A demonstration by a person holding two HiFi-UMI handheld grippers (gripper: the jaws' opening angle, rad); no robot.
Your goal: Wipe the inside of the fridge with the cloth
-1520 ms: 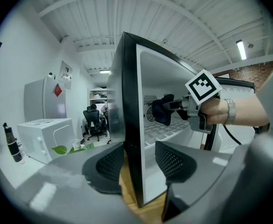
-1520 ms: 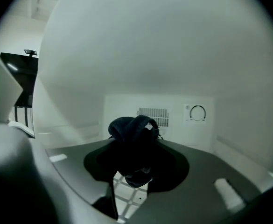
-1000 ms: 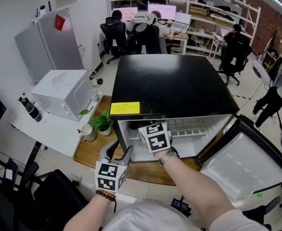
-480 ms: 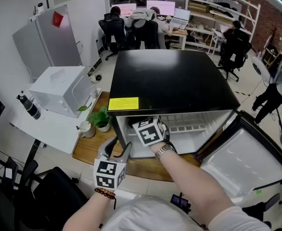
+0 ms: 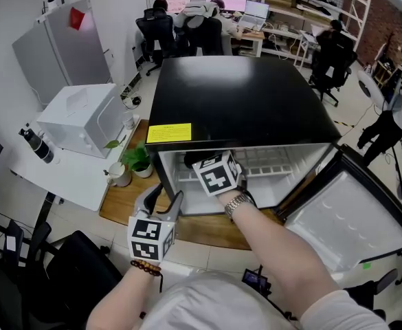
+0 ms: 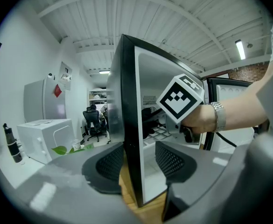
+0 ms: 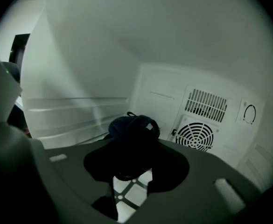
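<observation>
**Fridge**: glossy black outside, white inside, with a yellow label on its front edge. The black edge of its wall stands between the left gripper's jaws. Those jaws are grey, and their pads carry a fine dark mesh pattern.

**Marker cubes**: black squares on white.

**Cloth**: dark, near black, between the right gripper's jaws.

**Beyond those jaws:** white back wall with a round slotted grille.

**Below them:** white wire shelf in a grid.

**Under the left jaws:** brown wooden board.

White wall is bounding the left; office chairs are standing before rear shelving; brick wall is showing right.
</observation>
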